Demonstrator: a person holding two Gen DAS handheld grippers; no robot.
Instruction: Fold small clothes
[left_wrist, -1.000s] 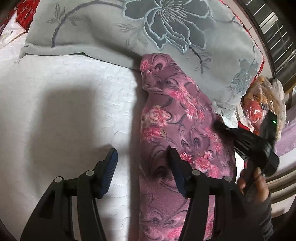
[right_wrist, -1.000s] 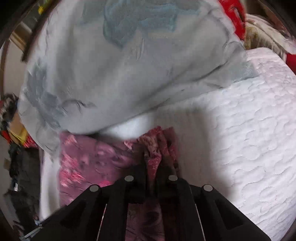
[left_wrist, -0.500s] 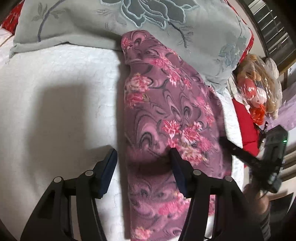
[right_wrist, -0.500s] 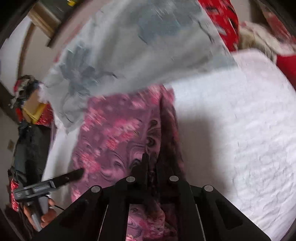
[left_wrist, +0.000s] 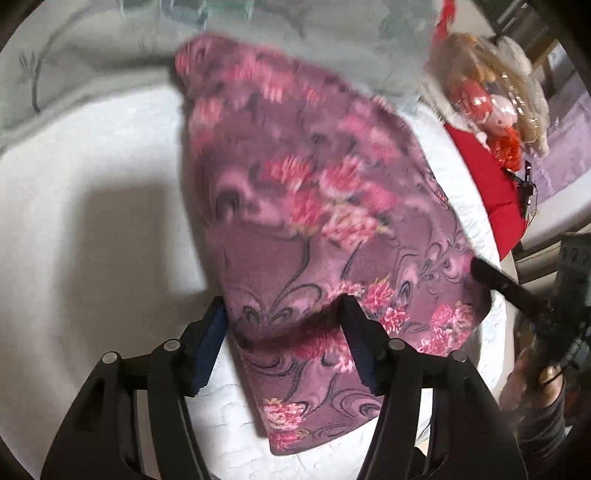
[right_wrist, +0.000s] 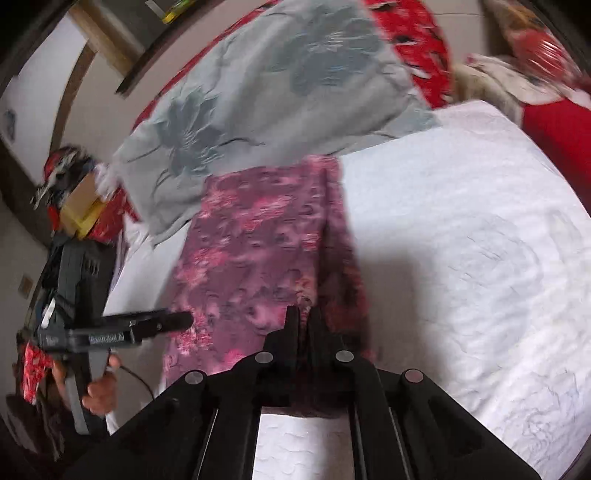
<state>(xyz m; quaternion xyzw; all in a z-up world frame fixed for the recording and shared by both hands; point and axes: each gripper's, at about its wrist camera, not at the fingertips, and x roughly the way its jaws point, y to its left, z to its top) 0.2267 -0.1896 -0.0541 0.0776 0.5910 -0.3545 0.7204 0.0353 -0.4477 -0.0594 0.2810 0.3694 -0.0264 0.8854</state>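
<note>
A purple garment with pink flowers lies lengthwise on a white quilted bed, its far end against a grey pillow. My left gripper is open, its jaws on either side of the garment's raised near part, not closed on it. My right gripper is shut on the garment's edge and lifts it in a fold. The garment also shows in the right wrist view. Each gripper shows in the other's view: the right one, the left one.
A grey pillow with embroidered flowers lies at the head of the bed. Red bedding and a wrapped doll sit beyond the bed's right edge. White bed surface extends beside the garment.
My right gripper has pulled back from the pillow, drawing the held garment edge with it. The garment has spread wider. My left gripper has stayed open around it.
</note>
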